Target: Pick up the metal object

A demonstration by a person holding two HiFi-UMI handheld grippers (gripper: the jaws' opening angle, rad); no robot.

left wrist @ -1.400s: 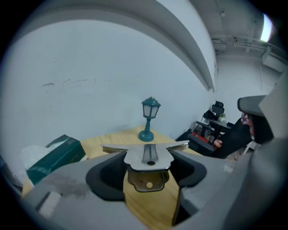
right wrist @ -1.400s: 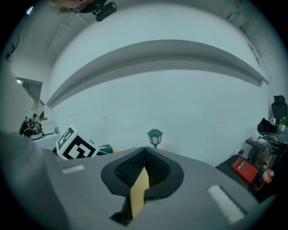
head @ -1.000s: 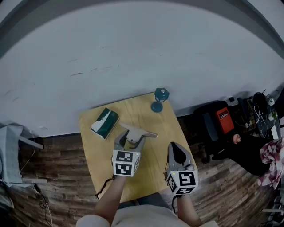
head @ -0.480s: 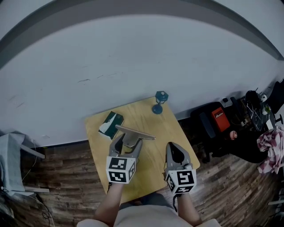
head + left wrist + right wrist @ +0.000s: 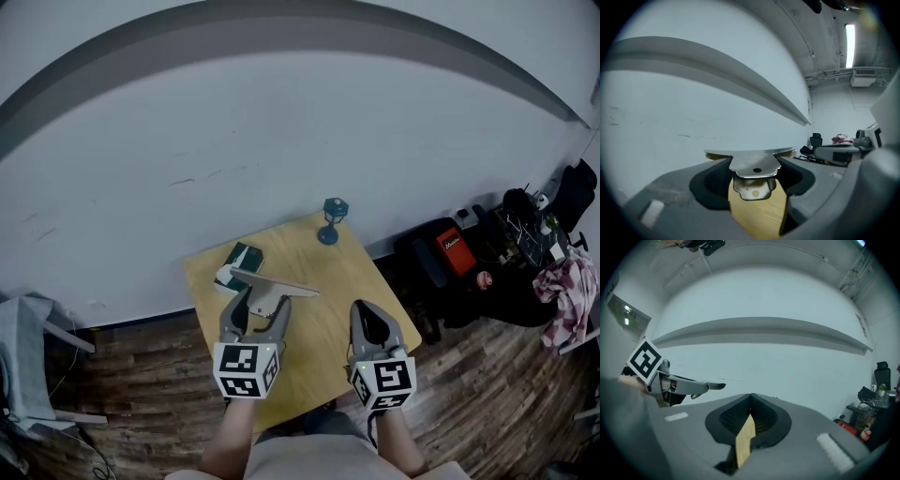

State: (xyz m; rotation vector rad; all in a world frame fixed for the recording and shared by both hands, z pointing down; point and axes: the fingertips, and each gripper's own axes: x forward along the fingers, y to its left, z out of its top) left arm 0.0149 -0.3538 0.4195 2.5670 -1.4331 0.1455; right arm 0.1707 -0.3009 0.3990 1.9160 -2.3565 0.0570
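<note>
I am holding the metal object [image 5: 277, 284] in the left gripper [image 5: 265, 302]. Its jaws are standing wide, yet they are clamping the piece from both sides. In the left gripper view the metal object [image 5: 754, 164] is sitting right between the dark pads of the left gripper [image 5: 752, 174], raised over the yellow wooden table [image 5: 323, 267], whose grain is showing underneath it.

The piece is looking like a flat plate of pale, shiny sheet metal in the shape of a T. A long narrow bar is running crosswise at the far end, past both jaws. A broader tab with a small round hole is coming back toward the camera. Below that tab a second, lower tab with notched corners and a faint round mark is showing.

From the head view, the bar's left end is overlapping a green and white pack [image 5: 242, 258] lying on the table. A small blue stand [image 5: 332, 220] is standing at the table's far edge, well apart.

The right gripper [image 5: 367, 314] is hovering over the table's near right side, with its jaws together on nothing [image 5: 751, 401].
</note>
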